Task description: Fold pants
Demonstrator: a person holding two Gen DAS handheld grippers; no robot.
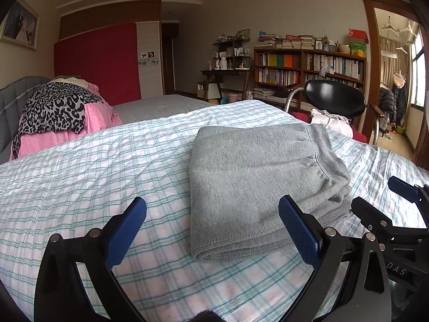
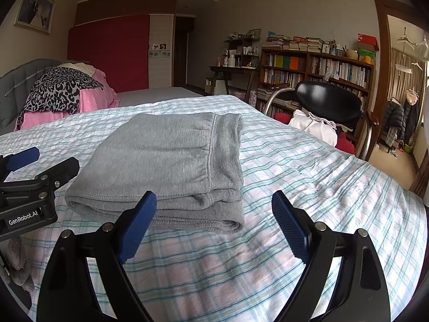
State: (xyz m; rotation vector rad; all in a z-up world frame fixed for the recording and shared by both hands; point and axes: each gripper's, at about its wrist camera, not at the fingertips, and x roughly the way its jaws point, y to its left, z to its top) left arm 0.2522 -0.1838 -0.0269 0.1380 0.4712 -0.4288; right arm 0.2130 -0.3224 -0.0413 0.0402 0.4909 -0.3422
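Grey pants (image 1: 257,182) lie folded into a compact rectangle on the plaid bedsheet (image 1: 93,177), waistband to the right. They also show in the right wrist view (image 2: 166,166). My left gripper (image 1: 213,209) is open and empty, just in front of the pants' near left corner. My right gripper (image 2: 214,204) is open and empty, in front of the pants' near right corner. The right gripper shows in the left wrist view (image 1: 380,196) and the left gripper in the right wrist view (image 2: 45,161), both held clear of the cloth.
A pile of pink and leopard-print clothes (image 1: 59,112) sits at the bed's far left by the grey headboard (image 1: 16,94). A black chair (image 1: 335,99) with a white bag stands at the bed's far right. A bookshelf (image 1: 308,67) lines the back wall.
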